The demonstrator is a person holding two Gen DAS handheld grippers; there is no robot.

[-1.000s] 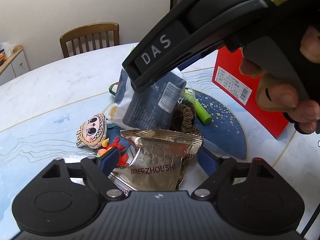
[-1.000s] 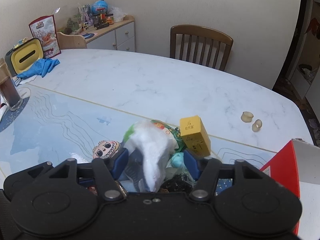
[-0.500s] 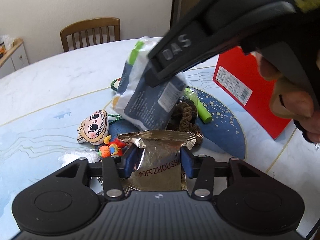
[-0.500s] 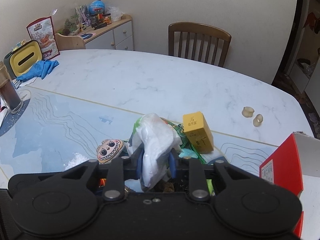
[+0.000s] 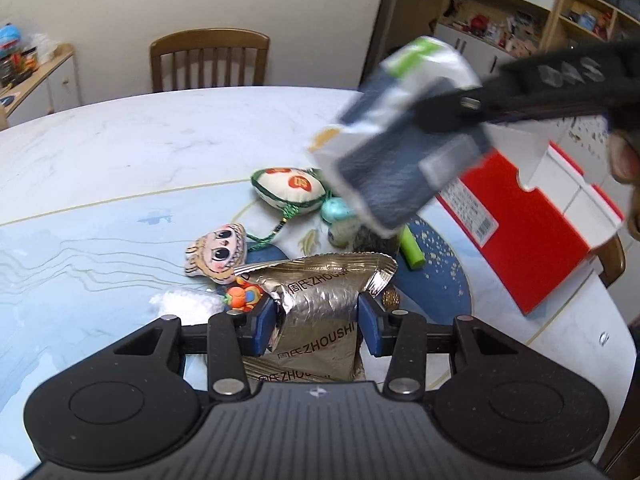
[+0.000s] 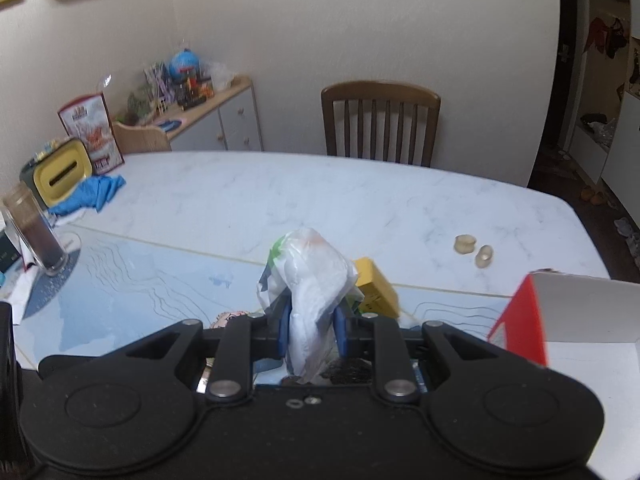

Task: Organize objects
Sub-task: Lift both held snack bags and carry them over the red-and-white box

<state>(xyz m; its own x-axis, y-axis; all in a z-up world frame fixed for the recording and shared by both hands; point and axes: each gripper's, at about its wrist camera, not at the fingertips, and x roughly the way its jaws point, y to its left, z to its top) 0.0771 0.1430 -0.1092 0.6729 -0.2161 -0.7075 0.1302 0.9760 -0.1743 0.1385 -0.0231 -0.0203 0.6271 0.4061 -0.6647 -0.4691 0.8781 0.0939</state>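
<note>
Marble table, gold snack bag between left fingers, blue-white bag pinched by right fingers

far tabletop open | red box blocks right

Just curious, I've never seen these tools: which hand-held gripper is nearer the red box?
Right. The right hand-held gripper, holding the blue snack bag, hangs beside the red box; the left hand-held gripper sits farther, on the gold packet.

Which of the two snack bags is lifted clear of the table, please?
The dark blue bag, held aloft by the right gripper; the gold bag remains low.
</note>
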